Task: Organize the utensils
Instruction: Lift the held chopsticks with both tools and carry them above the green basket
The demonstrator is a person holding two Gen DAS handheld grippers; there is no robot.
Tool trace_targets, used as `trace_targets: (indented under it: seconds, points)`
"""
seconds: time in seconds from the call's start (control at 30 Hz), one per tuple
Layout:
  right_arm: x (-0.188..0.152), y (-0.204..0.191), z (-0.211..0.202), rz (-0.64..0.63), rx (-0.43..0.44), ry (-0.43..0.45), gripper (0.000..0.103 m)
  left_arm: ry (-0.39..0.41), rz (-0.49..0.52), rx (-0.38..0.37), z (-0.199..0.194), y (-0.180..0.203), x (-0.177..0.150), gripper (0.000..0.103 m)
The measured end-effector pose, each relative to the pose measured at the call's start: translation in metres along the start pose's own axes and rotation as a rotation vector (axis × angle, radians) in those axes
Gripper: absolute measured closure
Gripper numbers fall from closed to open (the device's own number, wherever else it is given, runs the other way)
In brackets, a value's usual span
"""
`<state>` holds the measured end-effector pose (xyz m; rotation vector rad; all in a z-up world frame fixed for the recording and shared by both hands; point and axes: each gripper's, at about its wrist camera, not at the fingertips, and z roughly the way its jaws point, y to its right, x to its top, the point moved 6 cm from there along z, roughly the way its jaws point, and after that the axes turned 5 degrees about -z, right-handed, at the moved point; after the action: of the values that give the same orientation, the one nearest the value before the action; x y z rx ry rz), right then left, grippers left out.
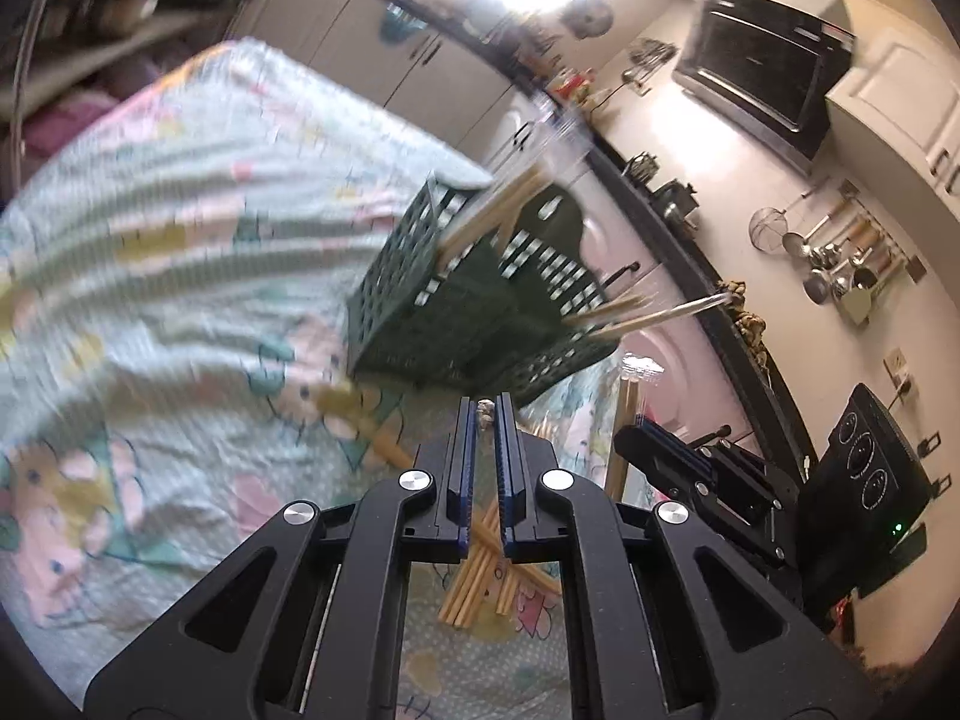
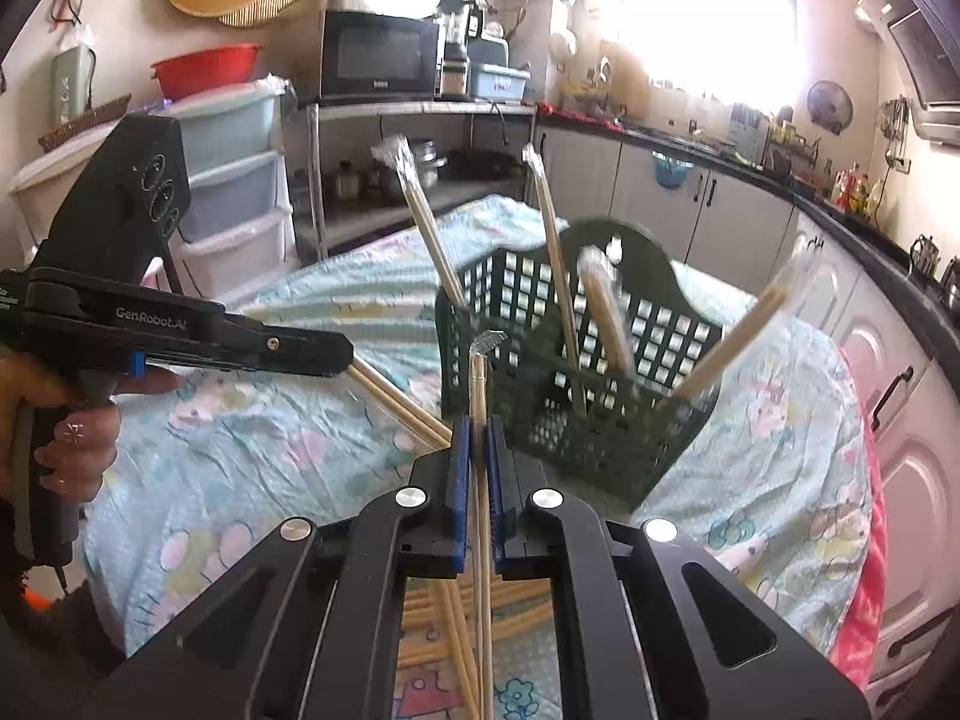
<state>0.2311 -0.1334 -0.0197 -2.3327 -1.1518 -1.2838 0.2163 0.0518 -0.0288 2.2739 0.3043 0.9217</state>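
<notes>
A dark green slotted basket [image 1: 480, 300] [image 2: 576, 372] stands on the cloth-covered table and holds several wrapped chopstick pairs [image 2: 555, 264] leaning outward. My left gripper [image 1: 486, 408] is shut on a wrapped chopstick pair [image 1: 485, 411], seen end-on between its blue pads; in the right wrist view it [image 2: 342, 354] holds that pair [image 2: 402, 411] sideways, left of the basket. My right gripper [image 2: 478, 426] is shut on an upright wrapped chopstick pair [image 2: 480, 396] just in front of the basket. A loose pile of chopsticks [image 1: 480, 576] [image 2: 474, 606] lies on the table below both grippers.
The table wears a pastel cartoon cloth [image 1: 180, 252] [image 2: 240, 456]. A dark kitchen counter [image 2: 840, 210] with white cabinets runs along the right. A metal shelf with a microwave [image 2: 378, 54] and plastic drawers [image 2: 234, 192] stand behind the table.
</notes>
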Motion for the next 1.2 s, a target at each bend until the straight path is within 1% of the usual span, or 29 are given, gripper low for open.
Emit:
trace_targets:
  seconds: [0.27, 0.5, 0.9, 1.2]
  points:
    - [0.027, 0.002, -0.022, 0.019, -0.009, 0.080, 0.097, 0.055, 0.110, 0.008, -0.026, 0.033, 0.013, 0.100]
    - [0.047, 0.011, -0.035, 0.029, -0.042, 0.141, 0.097, 0.111, 0.199, 0.017, -0.048, 0.062, 0.024, 0.100]
    - [0.098, 0.034, -0.068, 0.060, -0.081, 0.271, 0.097, 0.195, 0.263, 0.004, -0.080, 0.096, 0.048, 0.100]
    - [0.139, 0.047, -0.090, 0.058, -0.109, 0.356, 0.097, 0.253, 0.323, -0.004, -0.102, 0.129, 0.083, 0.100]
